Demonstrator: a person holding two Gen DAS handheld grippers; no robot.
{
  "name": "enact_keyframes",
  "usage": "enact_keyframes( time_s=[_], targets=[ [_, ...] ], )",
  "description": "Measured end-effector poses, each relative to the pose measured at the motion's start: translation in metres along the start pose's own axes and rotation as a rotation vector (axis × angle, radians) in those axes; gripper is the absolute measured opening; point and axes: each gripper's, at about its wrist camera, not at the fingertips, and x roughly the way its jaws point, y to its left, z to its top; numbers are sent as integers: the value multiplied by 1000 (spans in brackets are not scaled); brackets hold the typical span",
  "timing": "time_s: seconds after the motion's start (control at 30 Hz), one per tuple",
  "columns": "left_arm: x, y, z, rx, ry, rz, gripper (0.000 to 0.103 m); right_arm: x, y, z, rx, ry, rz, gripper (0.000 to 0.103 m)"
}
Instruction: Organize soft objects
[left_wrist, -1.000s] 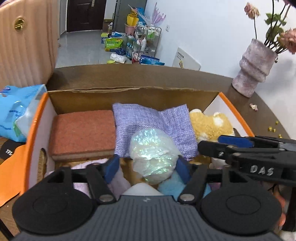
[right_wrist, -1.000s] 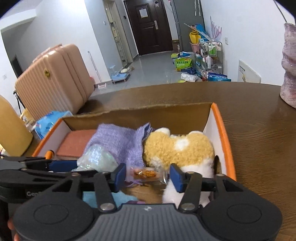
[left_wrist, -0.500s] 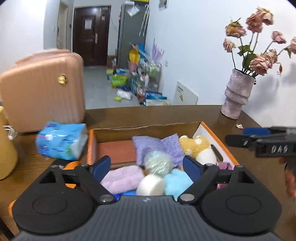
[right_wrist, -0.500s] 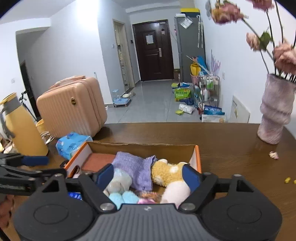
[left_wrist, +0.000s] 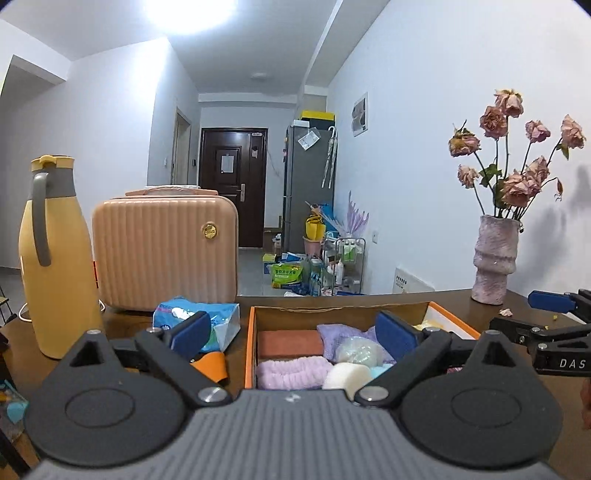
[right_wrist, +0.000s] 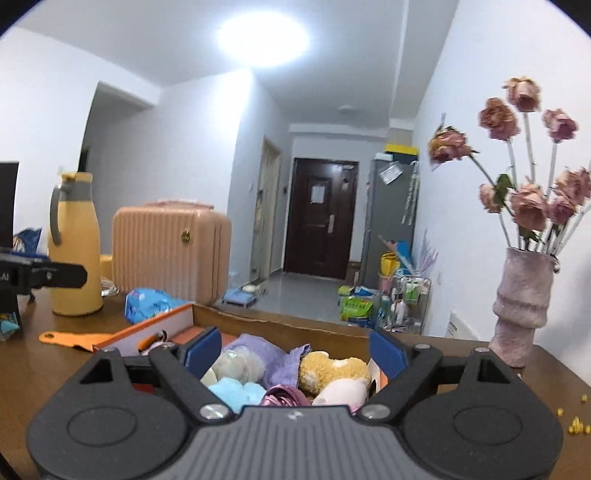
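An orange-rimmed cardboard box (left_wrist: 251, 332) on the brown table holds the soft things: a rust-red pad (left_wrist: 290, 343), a purple cloth (left_wrist: 343, 330), an iridescent wrapped ball (left_wrist: 360, 350), a lilac fluffy towel (left_wrist: 291, 373) and a white sponge (left_wrist: 349, 374). The right wrist view adds a yellow plush toy (right_wrist: 332, 369) and a blue fluffy piece (right_wrist: 236, 393). My left gripper (left_wrist: 293, 328) hangs back from the box, its jaws opening and gripping nothing. To its right, my right gripper (right_wrist: 295, 349) is likewise drawn back with its jaws opening, nothing pressed between them.
A yellow thermos jug (left_wrist: 55, 266), a pink ribbed case (left_wrist: 166, 251) and a blue tissue pack (left_wrist: 207, 317) stand left of the box. An orange flap (left_wrist: 210, 363) lies beside it. A vase of dried roses (left_wrist: 495, 258) stands at the far right.
Both grippers drew back and up from inside the box, tilted toward level, and their jaws spread wider. The iridescent ball that sat between the left fingers now lies in the box.
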Motion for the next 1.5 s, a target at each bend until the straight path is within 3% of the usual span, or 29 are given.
enact_keyframes(
  time_s=[0.5, 0.63, 0.7, 0.9, 1.1, 1.23, 1.5],
  targets=[
    [-77, 2, -28, -2, 21, -1, 101, -70, 19, -7, 104, -39, -70, 91],
    [-118, -1, -42, 3, 38, 23, 101, -106, 28, -16, 132, -21, -76, 94],
    [-142, -4, -49, 4, 26, 9, 102, -128, 33, -23, 142, -24, -69, 100],
    [-222, -8, -73, 37, -27, 15, 103, -197, 59, -45, 107, 35, -52, 100],
    [-290, -4, -98, 10, -74, 80, 103, -272, 90, -63, 155, 13, -46, 102],
    [-306, -2, -104, 14, -53, 71, 103, -301, 112, -80, 157, 16, -79, 103],
    [-310, -5, -105, 35, -66, 78, 103, -305, 130, -82, 136, 33, -39, 103]
  ],
)
